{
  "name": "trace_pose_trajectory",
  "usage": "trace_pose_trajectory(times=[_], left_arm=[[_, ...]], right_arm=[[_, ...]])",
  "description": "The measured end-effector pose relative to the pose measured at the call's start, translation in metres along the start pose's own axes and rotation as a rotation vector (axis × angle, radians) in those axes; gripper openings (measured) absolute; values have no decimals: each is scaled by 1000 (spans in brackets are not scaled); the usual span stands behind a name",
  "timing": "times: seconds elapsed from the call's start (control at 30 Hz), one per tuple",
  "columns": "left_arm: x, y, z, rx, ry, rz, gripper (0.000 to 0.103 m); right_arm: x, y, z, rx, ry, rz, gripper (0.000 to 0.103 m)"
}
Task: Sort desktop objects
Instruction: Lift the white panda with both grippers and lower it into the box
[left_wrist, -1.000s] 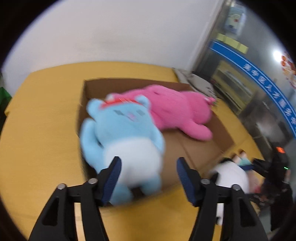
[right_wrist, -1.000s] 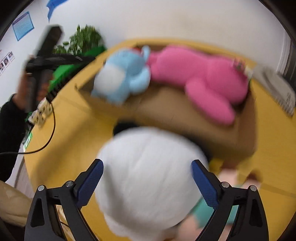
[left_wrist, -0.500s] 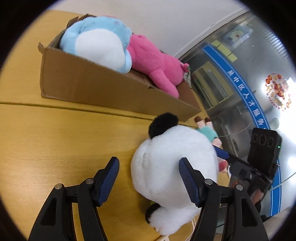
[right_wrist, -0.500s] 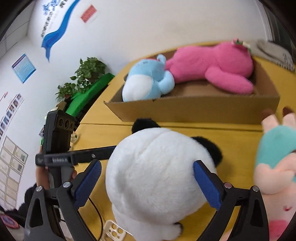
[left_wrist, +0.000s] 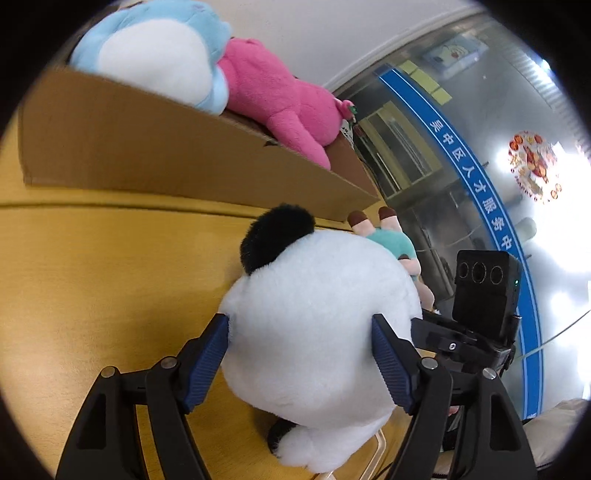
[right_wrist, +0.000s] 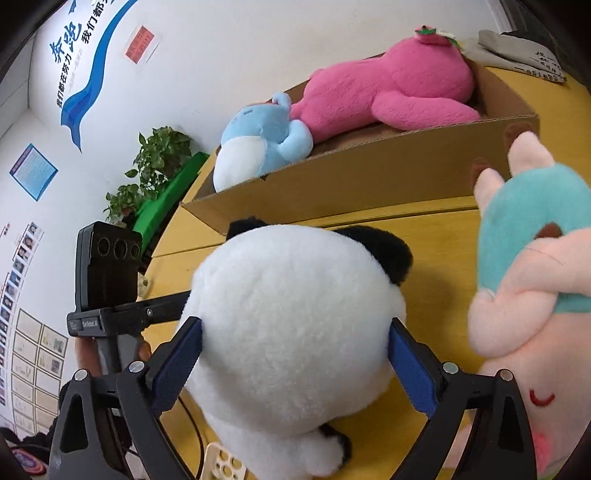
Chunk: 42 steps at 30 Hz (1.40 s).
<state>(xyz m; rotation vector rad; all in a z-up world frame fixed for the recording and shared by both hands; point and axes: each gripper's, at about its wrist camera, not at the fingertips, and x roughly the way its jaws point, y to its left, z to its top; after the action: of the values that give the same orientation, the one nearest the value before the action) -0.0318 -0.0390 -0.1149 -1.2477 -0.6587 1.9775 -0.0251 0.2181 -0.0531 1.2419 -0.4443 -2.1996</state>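
Panda plush, white with black ears, sitting on yellow desk between both sets of jaws. Left gripper and right gripper each spread apart, blue pads flanking and touching plush sides, squeeze not evident. Cardboard box lying toward 12 o'clock, holding blue plush and pink plush. Teal-and-pink plush waiting at 3 o'clock of right gripper.

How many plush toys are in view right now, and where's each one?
4. The blue plush and pink plush lie in the cardboard box. The panda plush sits on the table between both grippers' fingers. The teal-and-pink doll lies beside it. Others may be hidden.
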Motion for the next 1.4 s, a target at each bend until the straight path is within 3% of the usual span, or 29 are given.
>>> trace_pose_trajectory(times=[0.2,0.27,0.43,0.53,0.7,0.8,0.93,1.1,1.3,1.4], left_arm=[[-7,-20,-10,22,-19,23,57],[-12,-32,-11,45,-28,42,52],[-36,-65,5,108,-100,39,52],[-55,-98,36,197,-166,53,52],[-74,-137,116,325,-251,93,52],[-72,-143,163,334,-252,116,52],[-35,-114,206,277,-177,177,52],[20,-63,210,191,-57,245,51],[28,-57,198,208,-42,273,51],[27,-61,196,223,-43,280,52]], right_arm=[[-3,6,-7,-45,-23,-25,70],[-10,12,-10,-55,-51,-37,66],[-34,26,2,-87,-140,-28,65],[-55,38,28,-127,-219,-14,65],[-79,62,105,-259,-356,-33,65],[-73,63,154,-302,-395,-55,65],[-28,34,206,-274,-318,-84,65],[42,-20,214,-161,-135,-79,65],[46,-21,214,-168,-87,-96,66],[45,-20,215,-179,-71,-106,73]])
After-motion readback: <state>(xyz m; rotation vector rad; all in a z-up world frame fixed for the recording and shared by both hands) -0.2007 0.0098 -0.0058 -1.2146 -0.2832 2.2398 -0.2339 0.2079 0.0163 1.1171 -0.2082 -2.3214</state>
